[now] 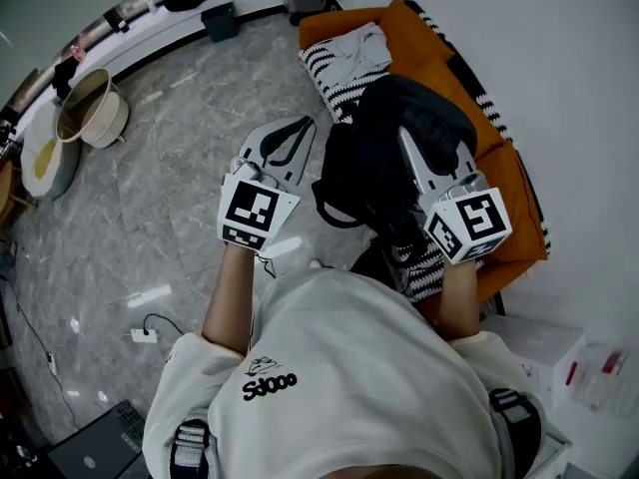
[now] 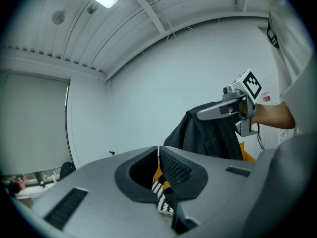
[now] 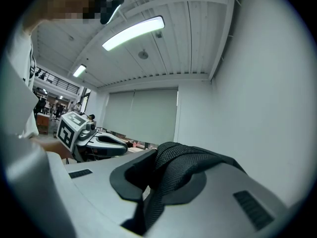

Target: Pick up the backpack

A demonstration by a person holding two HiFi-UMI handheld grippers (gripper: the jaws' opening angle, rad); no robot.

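Backpack (image 1: 384, 163): hangs over the orange sofa (image 1: 511, 203) by its strap (image 3: 190, 163), pinched in my right claw (image 3: 168, 165); left claw (image 2: 158, 150) pressed together, empty; lift seemingly in hand, next I need a firm grip.

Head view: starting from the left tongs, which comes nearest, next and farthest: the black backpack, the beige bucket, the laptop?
1. the backpack, right beside the left tongs, to their right.
2. the bucket, on the floor at far left.
3. the laptop, in the bottom-left corner.
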